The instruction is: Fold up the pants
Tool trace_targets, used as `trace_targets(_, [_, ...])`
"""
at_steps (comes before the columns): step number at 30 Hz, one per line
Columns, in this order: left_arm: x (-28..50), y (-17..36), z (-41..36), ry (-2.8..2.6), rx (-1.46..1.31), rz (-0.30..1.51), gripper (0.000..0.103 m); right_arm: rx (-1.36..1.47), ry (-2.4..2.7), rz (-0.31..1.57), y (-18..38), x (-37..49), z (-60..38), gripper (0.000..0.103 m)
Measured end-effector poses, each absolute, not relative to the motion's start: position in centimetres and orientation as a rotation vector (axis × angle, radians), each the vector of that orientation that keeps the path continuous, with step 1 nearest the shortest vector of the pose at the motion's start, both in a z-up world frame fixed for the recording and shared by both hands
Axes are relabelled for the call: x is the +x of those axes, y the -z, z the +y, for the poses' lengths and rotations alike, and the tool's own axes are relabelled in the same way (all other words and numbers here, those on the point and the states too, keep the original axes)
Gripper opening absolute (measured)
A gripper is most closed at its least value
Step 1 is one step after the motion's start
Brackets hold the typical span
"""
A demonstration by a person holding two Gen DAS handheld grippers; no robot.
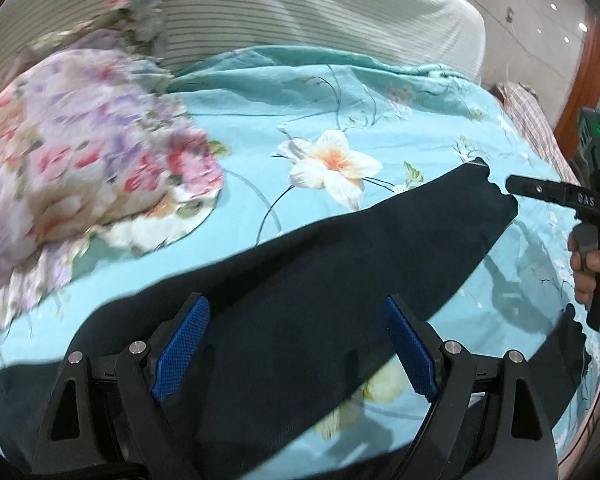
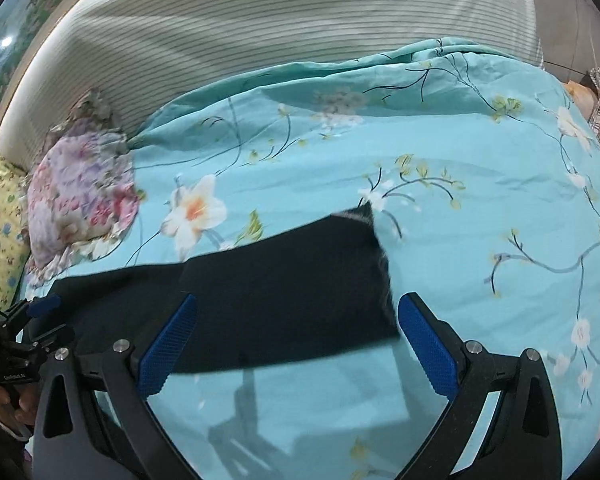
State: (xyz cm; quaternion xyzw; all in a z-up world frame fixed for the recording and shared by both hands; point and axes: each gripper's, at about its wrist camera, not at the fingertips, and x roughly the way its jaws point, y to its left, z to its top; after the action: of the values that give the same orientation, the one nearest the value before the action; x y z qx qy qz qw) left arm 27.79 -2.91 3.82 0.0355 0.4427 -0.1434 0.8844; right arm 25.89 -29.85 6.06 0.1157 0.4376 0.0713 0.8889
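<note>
One pair of dark pants (image 1: 300, 280) lies on one bed (image 2: 480, 184) under a single turquoise flowered sheet. Two hand-held grippers show: the left hand-held gripper (image 1: 296, 348) and the right hand-held gripper (image 2: 296, 344). One floral pillow (image 1: 80, 152); beside it possibly a second, yellow pillow (image 2: 0, 216), partly cut off.

Dark navy pants (image 1: 300, 280), spread flat, legs apart
</note>
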Motion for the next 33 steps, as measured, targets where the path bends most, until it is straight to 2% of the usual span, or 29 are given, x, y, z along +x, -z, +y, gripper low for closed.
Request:
trace_targets(12, [35.9,-0.5,-6.0,0.418,0.202,1.015,0.089,0.24,-0.141,0.962,-4.1,32.2,-32.1,0.1])
trace_targets(14, [36.8,0.3,-6.2,0.423,0.207,1.047,0.089,0.235,-0.141,0.973,-3.7,32.8,-32.3,0.096])
trace_targets(18, [37.9,2.1,-7.0,0.425,0.233,1.125,0.086,0.255,-0.162,1.008,-2.7,33.6,-32.5,0.079])
trace_targets(19, [37.7,2.2,-7.3,0.424,0.251,1.124,0.086,0.255,-0.163,1.01,-2.5,33.8,-32.4,0.067])
trace_targets(20, [37.4,2.1,-7.8,0.439,0.268,1.125,0.078,0.251,-0.166,1.008,-2.4,33.7,-32.3,0.059])
trace_targets(21, [37.0,2.0,-8.2,0.449,0.28,1.127,0.061,0.257,-0.178,1.005,-2.4,33.7,-32.3,0.044])
trace_targets(22, [36.4,1.8,-8.7,0.463,0.295,1.129,0.05,0.269,-0.185,1.001,-2.5,33.6,-32.4,0.033])
trace_targets(23, [35.7,1.6,-9.3,0.477,0.315,1.137,0.027,0.279,-0.187,0.988,-2.7,33.2,-32.6,0.027])
trace_targets(24, [35.1,1.4,-9.8,0.472,0.333,1.137,0.012,0.277,-0.191,0.975,-2.9,32.9,-32.7,0.015])
trace_targets(27, [33.0,0.1,-10.3,0.456,0.347,1.108,0.007,0.311,-0.244,0.932,-4.0,31.5,-33.3,0.01])
trace_targets(33, [28.0,-2.9,-10.2,0.438,0.302,1.049,0.005,0.316,-0.376,0.843,-6.8,26.3,-34.4,0.008])
